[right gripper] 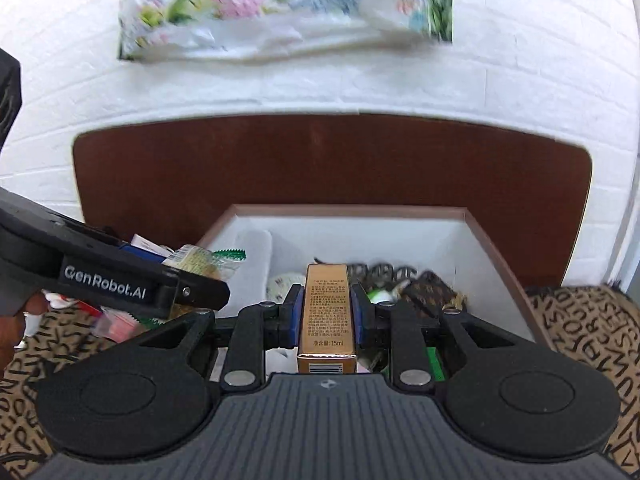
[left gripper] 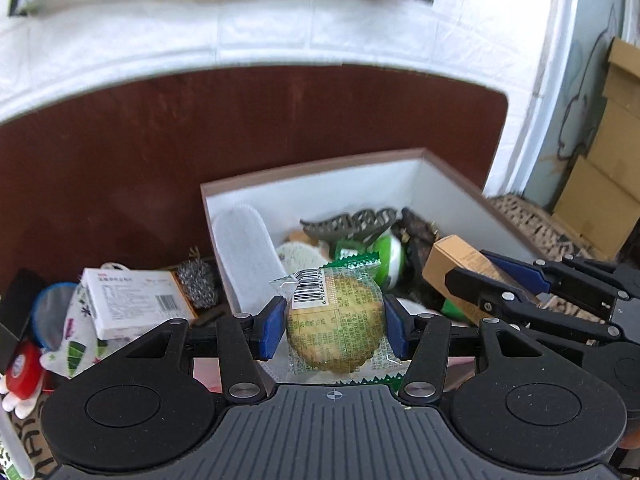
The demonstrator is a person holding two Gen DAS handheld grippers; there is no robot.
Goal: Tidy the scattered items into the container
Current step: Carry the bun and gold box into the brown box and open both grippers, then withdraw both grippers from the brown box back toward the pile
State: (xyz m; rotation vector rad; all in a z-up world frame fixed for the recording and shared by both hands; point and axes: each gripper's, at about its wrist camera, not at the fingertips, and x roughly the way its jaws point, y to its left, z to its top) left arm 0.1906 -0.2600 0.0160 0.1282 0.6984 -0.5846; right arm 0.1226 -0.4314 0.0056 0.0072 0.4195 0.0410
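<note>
White brick wall behind, dark brown bench (left gripper: 120, 152) below, white container (left gripper: 448, 188) at its right end. Both loads poised over the open box, presumably for dropping in. Left hand-held gripper (left gripper: 334, 326) clamped narrow on a wrapped mooncake (left gripper: 336, 320). Right hand-held gripper (right gripper: 326, 314) pinching an upright gold carton (right gripper: 327, 312). Medicine box (left gripper: 136, 300) and steel scourer (left gripper: 196, 280) still outside, just left.

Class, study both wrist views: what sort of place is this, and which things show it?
Probably a home room, not a workshop: a white brick-pattern wall, a letter-print brown cloth under a white open storage box, and flattened cardboard boxes leaning nearby.
</note>
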